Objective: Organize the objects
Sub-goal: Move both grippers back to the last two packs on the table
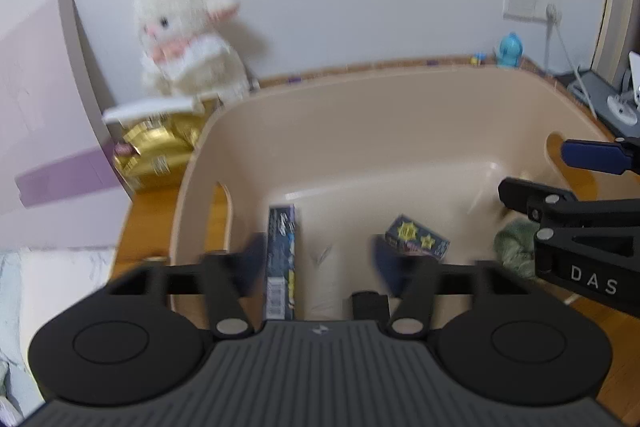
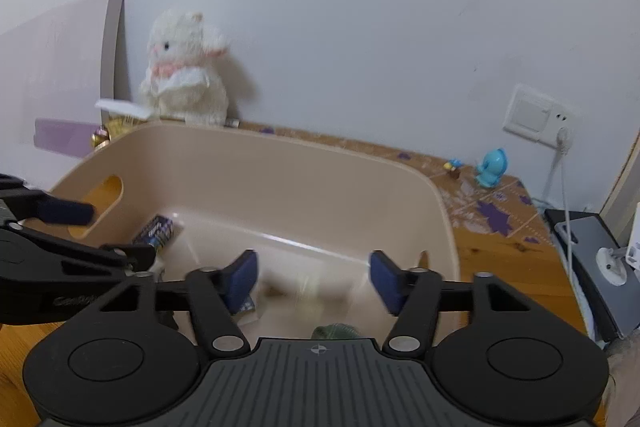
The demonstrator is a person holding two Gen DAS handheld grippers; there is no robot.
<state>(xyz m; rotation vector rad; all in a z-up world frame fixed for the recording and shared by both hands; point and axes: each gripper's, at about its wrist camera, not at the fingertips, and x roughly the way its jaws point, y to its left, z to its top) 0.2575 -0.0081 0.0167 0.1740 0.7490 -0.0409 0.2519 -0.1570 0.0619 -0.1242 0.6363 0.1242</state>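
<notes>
The left tool hung over the near rim of a beige plastic bin with cut-out handles, its blue-padded fingers spread apart and holding nothing. Just past its left finger a long dark blue printed carton stood on edge on the bin floor, near the bin's left wall, and just past its right finger a small dark blue box with yellow star prints lay tilted on the same floor. The right tool was likewise spread wide and empty, poised over the bin's right half; below it a blurred brownish object on the bin floor could not be made out, and a dull green crumpled item showed just above the tool's body. From the left camera that green item lay against the bin's right wall, partly hidden behind the right tool. The bin sat on a wooden counter that ran up to a white wall. At the counter's back left corner a fluffy white plush toy with a pink bow sat upright against the wall, with a gold foil package beside the bin's left side in front of it. Toward the back right edge stood a small light blue figurine, well apart from the bin, below a white wall socket.
</notes>
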